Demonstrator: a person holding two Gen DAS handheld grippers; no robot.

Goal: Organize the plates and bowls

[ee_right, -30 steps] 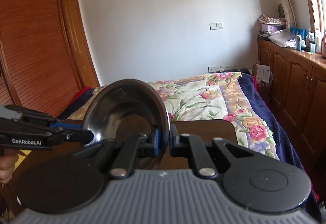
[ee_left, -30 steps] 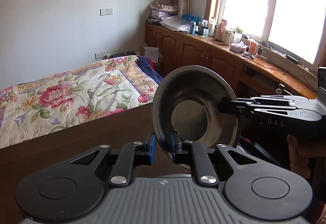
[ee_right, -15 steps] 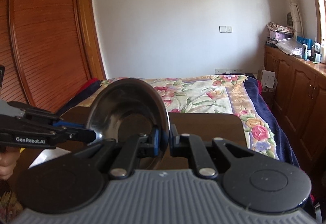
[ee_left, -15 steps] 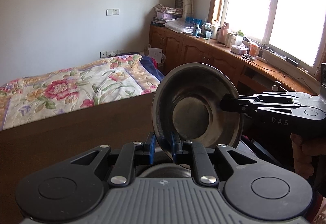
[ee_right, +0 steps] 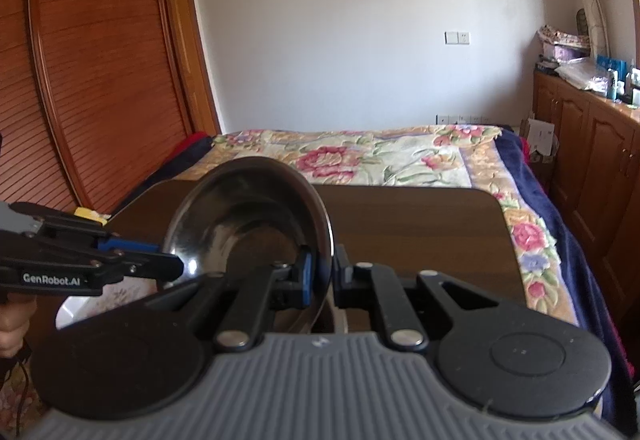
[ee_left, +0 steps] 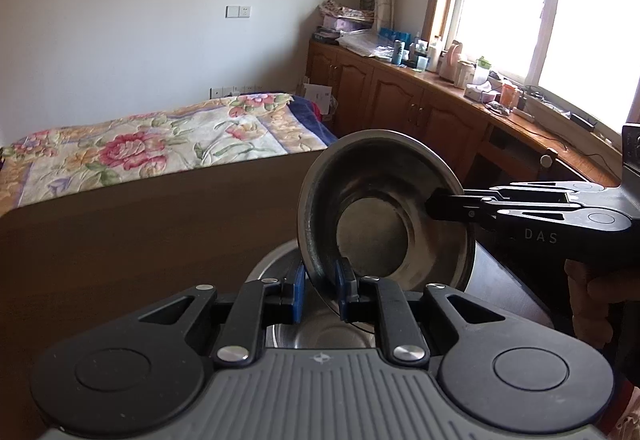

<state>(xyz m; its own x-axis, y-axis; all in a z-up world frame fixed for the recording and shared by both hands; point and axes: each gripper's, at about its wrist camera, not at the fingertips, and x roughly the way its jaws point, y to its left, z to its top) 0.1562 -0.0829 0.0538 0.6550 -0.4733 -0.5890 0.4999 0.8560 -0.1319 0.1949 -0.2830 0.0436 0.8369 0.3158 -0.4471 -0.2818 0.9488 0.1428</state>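
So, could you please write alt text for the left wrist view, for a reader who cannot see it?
A steel bowl, tilted on edge, is gripped on its rim by the left gripper from below and the right gripper from the right, above a second steel bowl on a dark wooden table. Behind are a floral bedspread and wooden cabinets under a bright window.

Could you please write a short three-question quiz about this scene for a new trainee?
1. True or false: the steel bowl rests flat on the table.
2. How many grippers clamp the bowl's rim?
A. none
B. one
C. two
3. What lies under the held bowl in the left wrist view?

Key:
1. False; it is held up and tilted.
2. C; the left gripper and the right gripper.
3. A second steel bowl.
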